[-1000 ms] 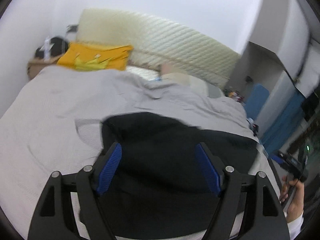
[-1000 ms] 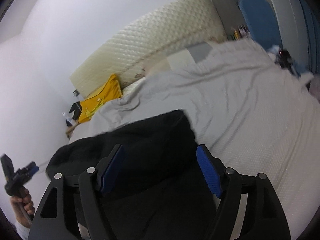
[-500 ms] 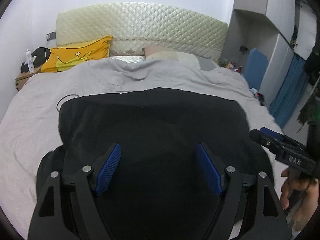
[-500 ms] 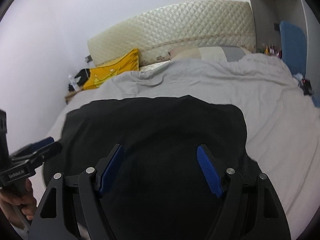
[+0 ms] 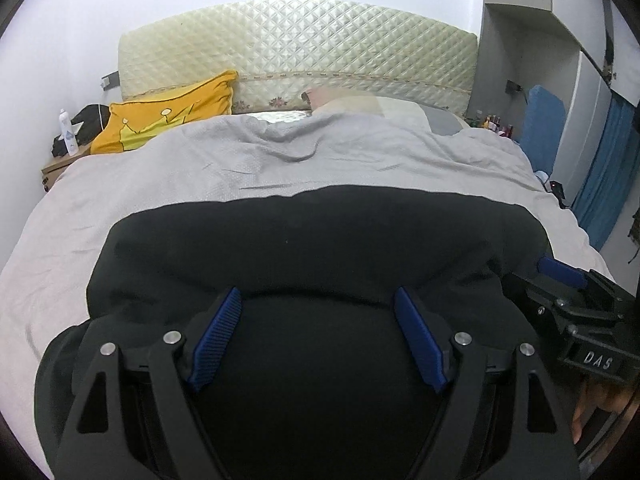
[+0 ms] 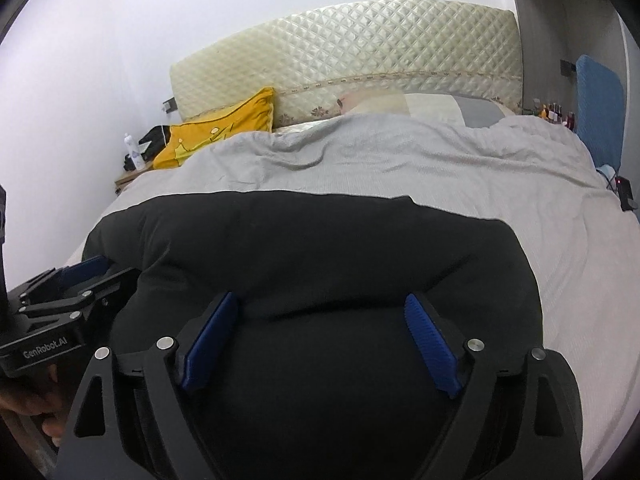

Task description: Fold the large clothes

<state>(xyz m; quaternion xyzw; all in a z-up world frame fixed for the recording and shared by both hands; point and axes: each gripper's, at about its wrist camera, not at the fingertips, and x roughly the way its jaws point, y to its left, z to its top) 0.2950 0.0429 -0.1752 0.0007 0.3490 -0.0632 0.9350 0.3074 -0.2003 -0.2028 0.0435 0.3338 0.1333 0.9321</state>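
A large black garment [image 5: 320,248] lies spread on the near half of the grey bed cover [image 5: 280,160]; it also shows in the right wrist view [image 6: 320,248]. My left gripper [image 5: 318,308] is open, its blue pads [image 5: 216,340] wide apart low over the garment's near fold. My right gripper [image 6: 320,316] is open too, pads [image 6: 430,344] apart over the same near fold. Each gripper shows in the other's view: the right one [image 5: 568,292] at the garment's right edge, the left one [image 6: 68,284] at its left edge. Whether cloth lies between the pads is hidden.
A yellow pillow [image 5: 168,116] and a pale pillow [image 5: 360,102] lie at the quilted headboard [image 5: 300,44]. A bedside table with a bottle [image 5: 66,132] stands far left. A blue chair [image 5: 544,120] and blue curtain [image 5: 612,176] stand at the right.
The black garment has gone from bunched and lifted to spread flat across the bed. Both grippers have come down low and level to its near edge, side by side.
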